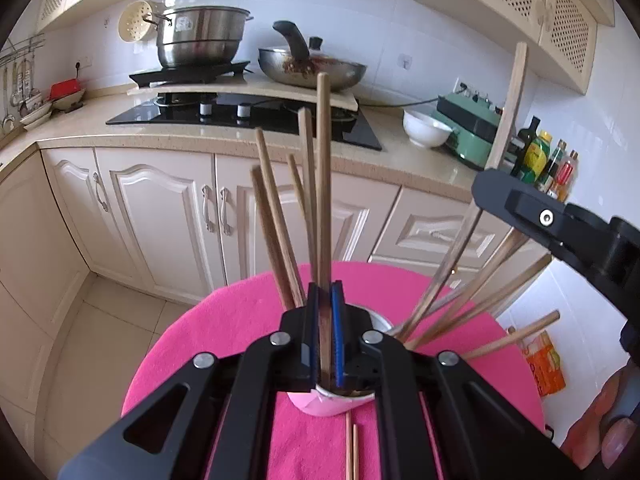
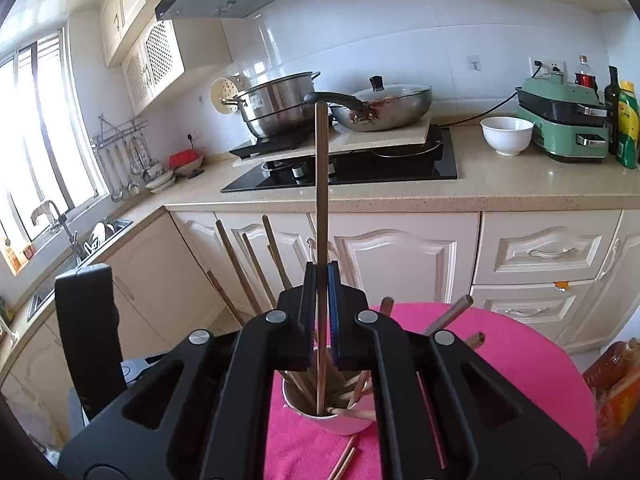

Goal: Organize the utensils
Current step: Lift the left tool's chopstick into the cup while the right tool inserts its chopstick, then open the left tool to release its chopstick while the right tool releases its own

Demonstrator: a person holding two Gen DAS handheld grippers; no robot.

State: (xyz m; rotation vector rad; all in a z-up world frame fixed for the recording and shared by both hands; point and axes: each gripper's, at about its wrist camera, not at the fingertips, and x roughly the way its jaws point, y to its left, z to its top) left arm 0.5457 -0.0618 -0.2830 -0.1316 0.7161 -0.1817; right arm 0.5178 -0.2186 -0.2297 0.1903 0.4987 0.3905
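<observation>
A white cup [image 1: 336, 402] stands on a round table under a pink cloth [image 1: 224, 344], with several wooden chopsticks [image 1: 276, 220] fanning out of it. My left gripper [image 1: 324, 294] is shut on a dark brown chopstick [image 1: 323, 168] that stands upright, its lower end at the cup's mouth. At the right my right gripper [image 1: 492, 188] grips a paler chopstick [image 1: 510, 108]. In the right wrist view, the right gripper [image 2: 321, 276] is shut on that thin chopstick [image 2: 321, 200], whose lower end sits inside the cup [image 2: 340, 424]. The left gripper [image 2: 84, 284] shows at the left. Two chopsticks [image 1: 352, 454] lie on the cloth.
Behind the table runs a kitchen counter [image 2: 520, 188] with a hob [image 2: 360, 168], a steel pot [image 2: 276, 108], a wok [image 2: 384, 108], a white bowl [image 2: 506, 134], a green appliance [image 2: 564, 120] and bottles [image 2: 626, 120]. A sink [image 2: 100, 236] lies left. A person's fingers [image 1: 608, 436] show lower right.
</observation>
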